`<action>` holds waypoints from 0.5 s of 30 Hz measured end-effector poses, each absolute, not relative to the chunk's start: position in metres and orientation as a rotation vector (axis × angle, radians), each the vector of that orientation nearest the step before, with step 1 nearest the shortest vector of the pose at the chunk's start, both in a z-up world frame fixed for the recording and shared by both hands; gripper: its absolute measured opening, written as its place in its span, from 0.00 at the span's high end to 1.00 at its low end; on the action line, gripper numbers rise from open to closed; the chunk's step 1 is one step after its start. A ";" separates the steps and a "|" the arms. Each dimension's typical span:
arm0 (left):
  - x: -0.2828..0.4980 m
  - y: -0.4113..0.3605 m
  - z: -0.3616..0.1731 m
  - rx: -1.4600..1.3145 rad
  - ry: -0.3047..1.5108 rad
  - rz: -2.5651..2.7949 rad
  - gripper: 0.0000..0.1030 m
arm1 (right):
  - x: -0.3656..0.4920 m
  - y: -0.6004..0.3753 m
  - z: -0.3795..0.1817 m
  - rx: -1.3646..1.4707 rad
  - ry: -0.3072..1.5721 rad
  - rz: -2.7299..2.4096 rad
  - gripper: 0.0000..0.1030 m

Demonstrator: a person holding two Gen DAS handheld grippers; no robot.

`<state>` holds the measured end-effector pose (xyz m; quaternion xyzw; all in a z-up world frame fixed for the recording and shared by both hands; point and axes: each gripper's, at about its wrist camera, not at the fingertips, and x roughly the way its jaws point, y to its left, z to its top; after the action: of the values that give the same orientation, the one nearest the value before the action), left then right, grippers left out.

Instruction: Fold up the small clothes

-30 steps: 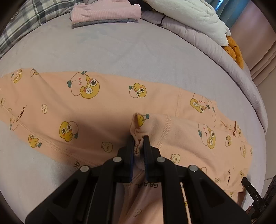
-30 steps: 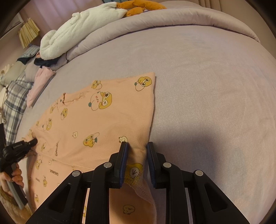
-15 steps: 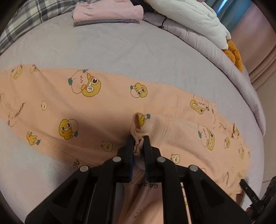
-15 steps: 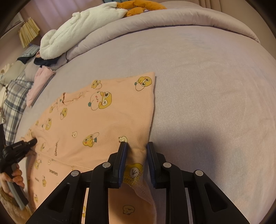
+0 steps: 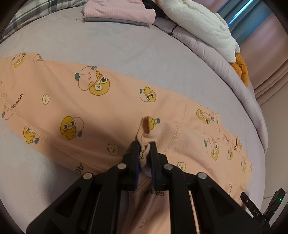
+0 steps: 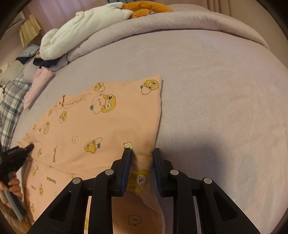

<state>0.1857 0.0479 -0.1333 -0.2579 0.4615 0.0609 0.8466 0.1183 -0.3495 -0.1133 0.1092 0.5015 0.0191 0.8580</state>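
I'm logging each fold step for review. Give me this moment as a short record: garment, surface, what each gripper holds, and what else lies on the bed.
garment: peach cartoon-print garment, spread flat
surface: lilac bed sheet
left gripper: shut on a bunched bit of the garment's edge
right gripper: shut on the garment's edge near a corner
also on bed: folded pink clothes, white plush blanket, orange plush toy

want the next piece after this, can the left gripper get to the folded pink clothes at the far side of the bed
Probably not yet: the left gripper is shut on the peach garment. The sheet between it and the folded pink clothes looks bare.
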 end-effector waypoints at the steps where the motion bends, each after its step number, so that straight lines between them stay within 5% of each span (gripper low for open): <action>1: 0.185 0.048 -0.134 -0.542 0.970 0.129 0.87 | 0.119 -0.349 -0.113 0.225 1.053 0.030 0.77; 15: 0.185 0.031 -0.134 -0.362 0.920 0.123 0.87 | 0.119 -0.349 -0.112 0.292 1.066 -0.095 0.77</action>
<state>0.1846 0.0311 -0.1339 -0.1736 0.4412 0.0591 0.8785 0.1190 -0.3492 -0.1123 0.1386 0.5062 -0.0453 0.8500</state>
